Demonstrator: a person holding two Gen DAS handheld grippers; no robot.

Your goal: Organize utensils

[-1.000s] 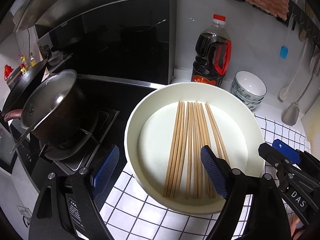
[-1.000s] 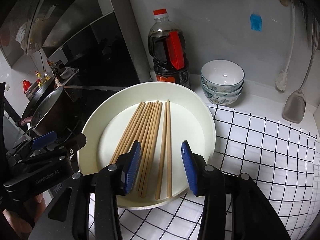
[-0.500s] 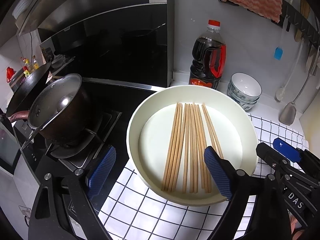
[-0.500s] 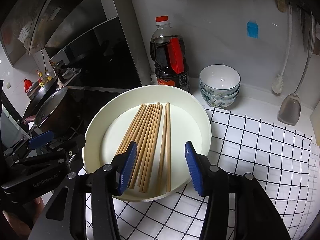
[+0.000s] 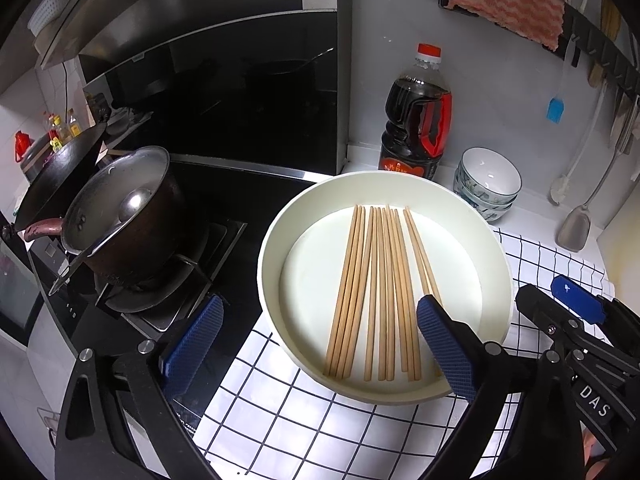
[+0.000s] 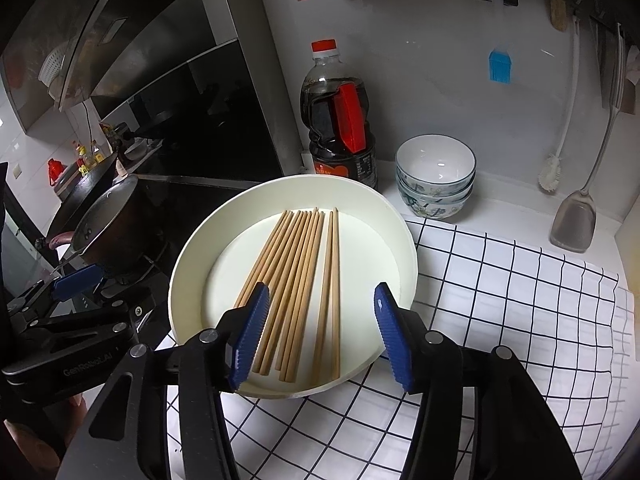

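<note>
Several wooden chopsticks lie side by side in a round white tray on a white checked cloth. In the right wrist view the chopsticks lie in the same tray. My left gripper is open and empty, above the tray's near left rim. My right gripper is open and empty, its blue pads spread over the tray's near edge. Each gripper shows at the edge of the other's view.
A dark pot sits on the stove to the left. A soy sauce bottle and stacked bowls stand behind the tray. A spatula, a brush and a pink cloth hang on the wall.
Both grippers have drawn back and up from the tray. The right gripper's jaws have opened wider. The chopsticks have not moved.
</note>
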